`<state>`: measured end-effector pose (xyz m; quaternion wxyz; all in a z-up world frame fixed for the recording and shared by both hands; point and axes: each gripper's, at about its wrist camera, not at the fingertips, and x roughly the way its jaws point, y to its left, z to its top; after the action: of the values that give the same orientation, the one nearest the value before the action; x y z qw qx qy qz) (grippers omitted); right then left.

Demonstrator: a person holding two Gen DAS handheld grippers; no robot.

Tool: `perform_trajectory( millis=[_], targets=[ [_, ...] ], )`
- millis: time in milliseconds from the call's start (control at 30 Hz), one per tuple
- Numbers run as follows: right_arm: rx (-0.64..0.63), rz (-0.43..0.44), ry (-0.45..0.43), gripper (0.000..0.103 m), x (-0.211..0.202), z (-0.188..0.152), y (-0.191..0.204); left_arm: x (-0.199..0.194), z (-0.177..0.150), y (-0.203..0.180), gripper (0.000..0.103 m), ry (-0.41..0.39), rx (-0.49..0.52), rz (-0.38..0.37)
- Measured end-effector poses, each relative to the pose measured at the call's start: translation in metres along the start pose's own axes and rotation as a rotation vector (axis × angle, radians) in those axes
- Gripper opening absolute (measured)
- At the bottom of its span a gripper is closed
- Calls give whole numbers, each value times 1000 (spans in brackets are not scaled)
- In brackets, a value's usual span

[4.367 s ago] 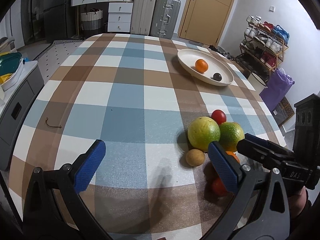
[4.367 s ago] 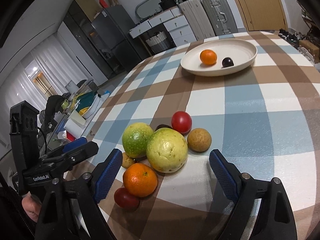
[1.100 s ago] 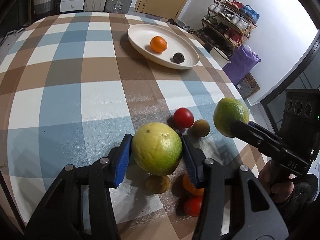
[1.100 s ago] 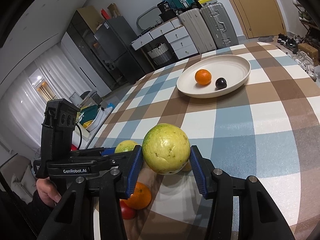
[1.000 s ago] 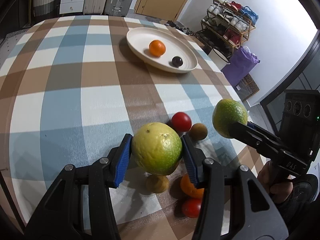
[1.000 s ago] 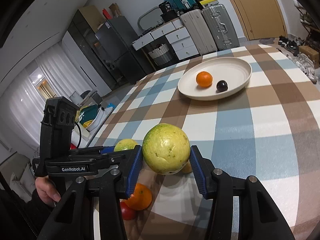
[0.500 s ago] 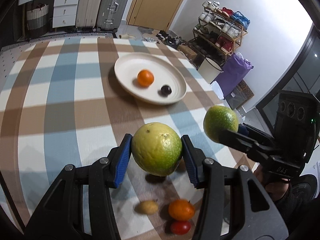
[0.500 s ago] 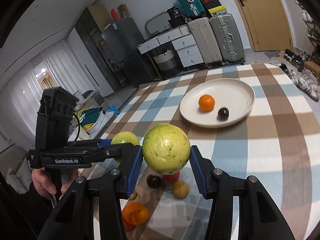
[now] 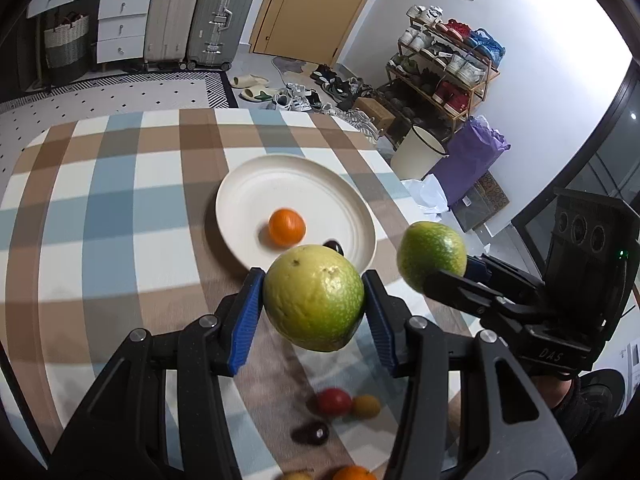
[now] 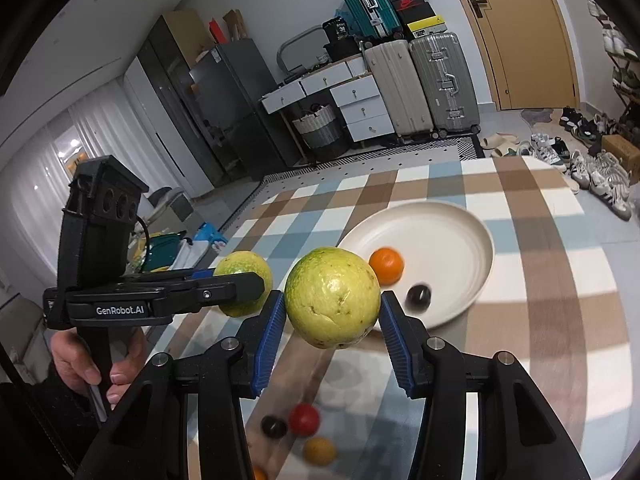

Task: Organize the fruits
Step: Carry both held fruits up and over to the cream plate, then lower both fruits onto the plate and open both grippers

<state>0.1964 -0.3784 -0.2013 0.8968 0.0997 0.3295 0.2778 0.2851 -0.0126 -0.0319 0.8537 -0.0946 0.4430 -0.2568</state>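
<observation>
My left hand-held gripper (image 9: 314, 304) pinches a round, pitted yellow-green fruit (image 9: 314, 298) between its ribbed blue pads at the frame's centre; that fruit hides part of the dark plum (image 9: 334, 246) on the smooth cream plate (image 9: 256, 184). My right hand-held gripper (image 10: 332, 316) grips a second dimpled green fruit (image 10: 333, 298) mid-frame. Small fruits on the checked desk (image 9: 100, 208) at the bottom edge are blurred and cut off.

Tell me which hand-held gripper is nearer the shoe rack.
Right. The right hand-held gripper hangs near the table edge on the shoe rack side; the left hand-held gripper is farther inboard, facing the plate.
</observation>
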Motion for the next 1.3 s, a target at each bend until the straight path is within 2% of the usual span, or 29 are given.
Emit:
perform_trajectory(
  millis=[467, 600, 967, 1300],
  targets=[
    [24, -24, 8, 49, 38, 53, -38, 67, 80, 10, 46, 29, -2, 11],
    [40, -34, 17, 49, 50, 55, -53, 98, 94, 21, 46, 59, -34, -16],
    [95, -72, 84, 49, 89, 42, -87, 162, 106, 36, 46, 107, -60, -35],
    [90, -79, 111, 49, 98, 35, -94, 200, 103, 33, 46, 159, -61, -47]
  ],
)
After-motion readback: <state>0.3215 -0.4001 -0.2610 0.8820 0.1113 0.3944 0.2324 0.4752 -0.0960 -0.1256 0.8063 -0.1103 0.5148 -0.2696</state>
